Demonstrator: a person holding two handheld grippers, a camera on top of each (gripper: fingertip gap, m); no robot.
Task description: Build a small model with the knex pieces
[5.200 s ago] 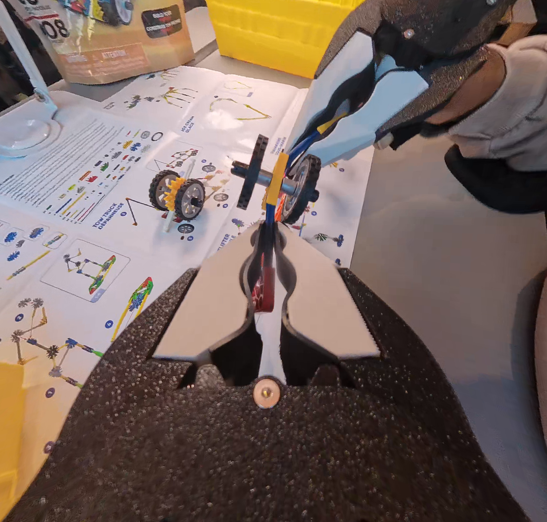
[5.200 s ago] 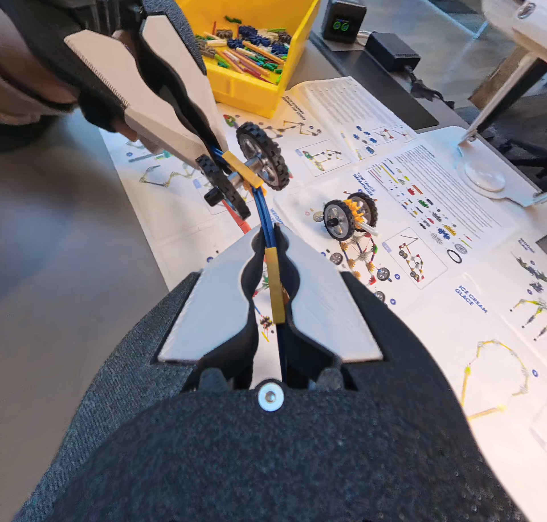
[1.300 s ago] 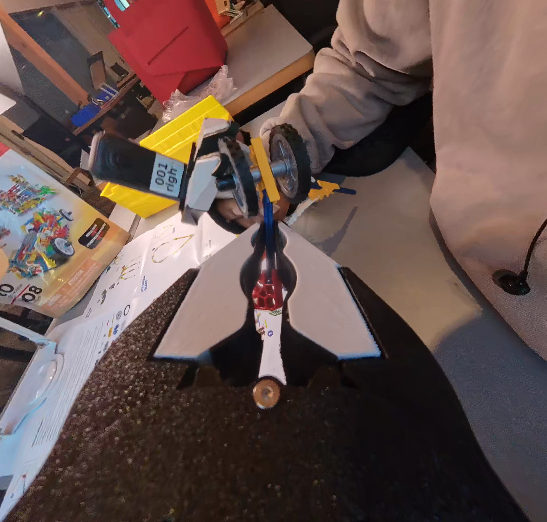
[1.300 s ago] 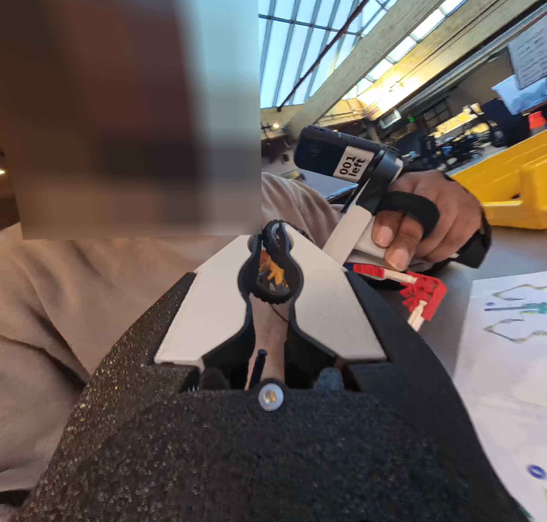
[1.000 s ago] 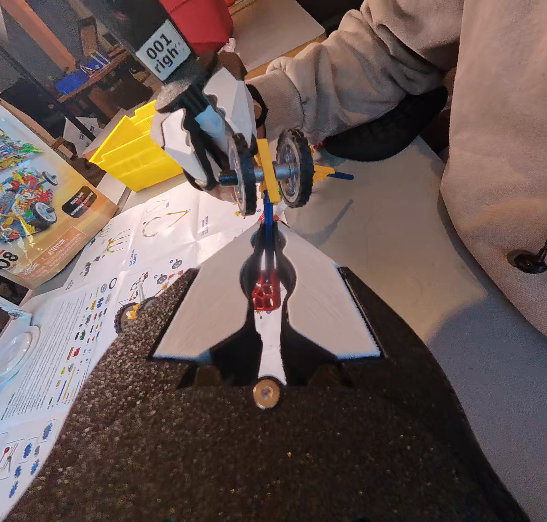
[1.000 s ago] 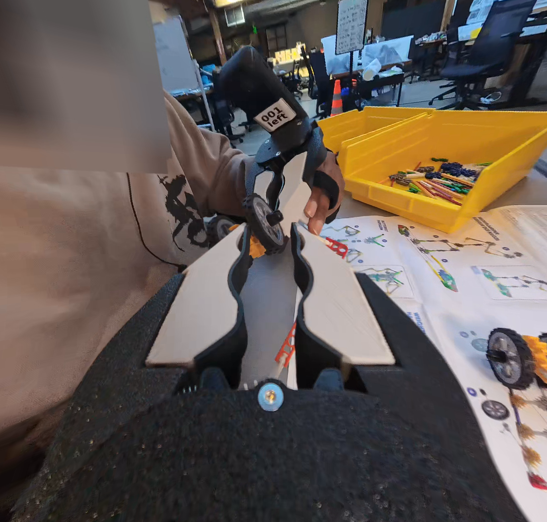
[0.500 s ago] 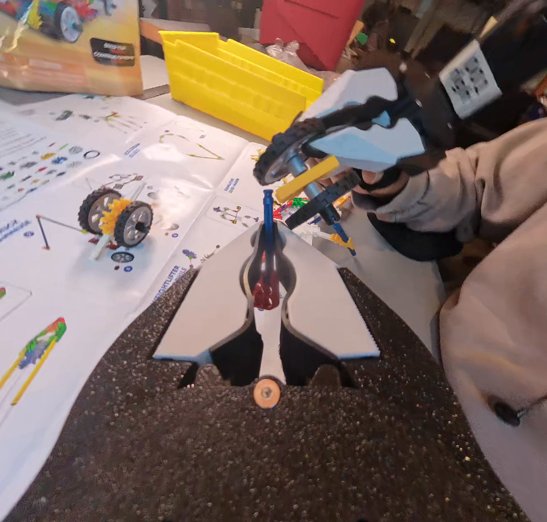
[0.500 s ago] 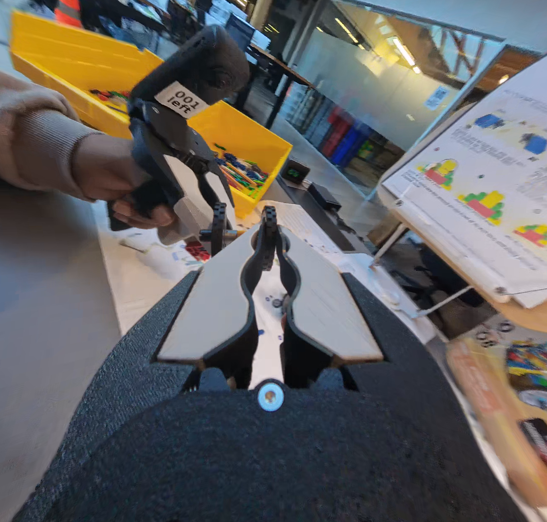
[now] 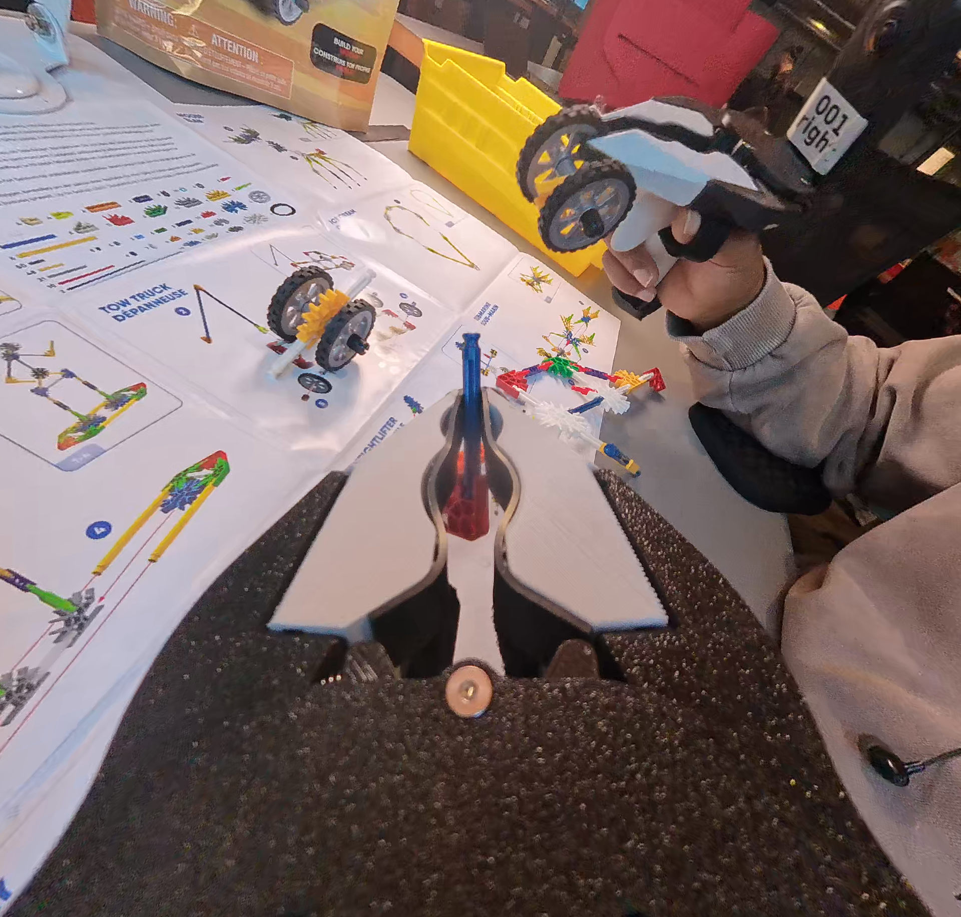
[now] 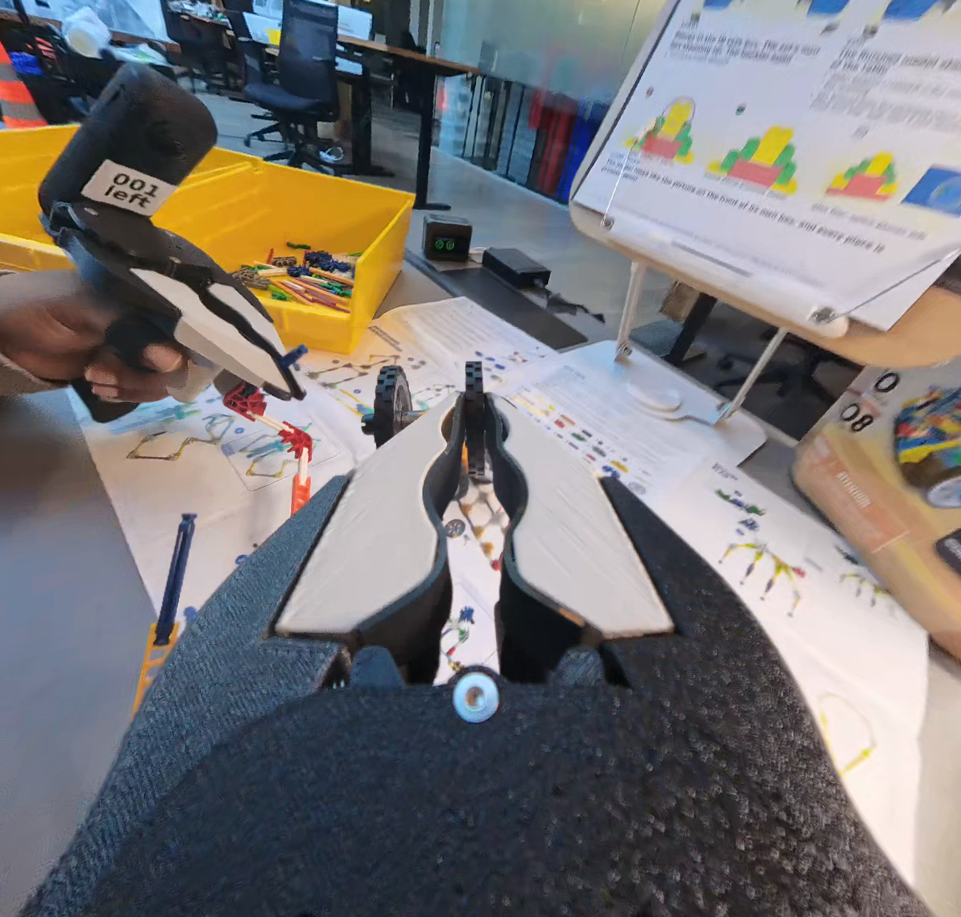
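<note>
My left gripper (image 9: pixel 470 398) is shut on a blue rod (image 9: pixel 471 372) with a red connector (image 9: pixel 466 515) at its near end. It also shows in the right wrist view (image 10: pixel 291 377), held above the paper. My right gripper (image 10: pixel 474 398) is shut on one black tyre (image 10: pixel 474 413) of a two-wheel axle. The second wheel (image 10: pixel 390 411) sticks out to the left. In the left wrist view this axle (image 9: pixel 577 195) hangs in the air at the upper right, in the right gripper (image 9: pixel 598 164), apart from the blue rod.
A second wheel pair with a yellow gear (image 9: pixel 322 315) stands on the instruction sheet (image 9: pixel 156 424). A loose rod-and-connector piece (image 9: pixel 577 398) lies near the sheet's edge. A yellow parts bin (image 10: pixel 312 247), a toy box (image 9: pixel 234 23) and a document stand (image 10: pixel 780 164) surround it. A blue rod (image 10: pixel 174 575) lies at the left. The gap from one gripper's tips to the other's is roughly 15 cm.
The wheel axle has come off the blue rod. My right gripper took the axle by one tyre and carried it up and right. My left gripper keeps the rod.
</note>
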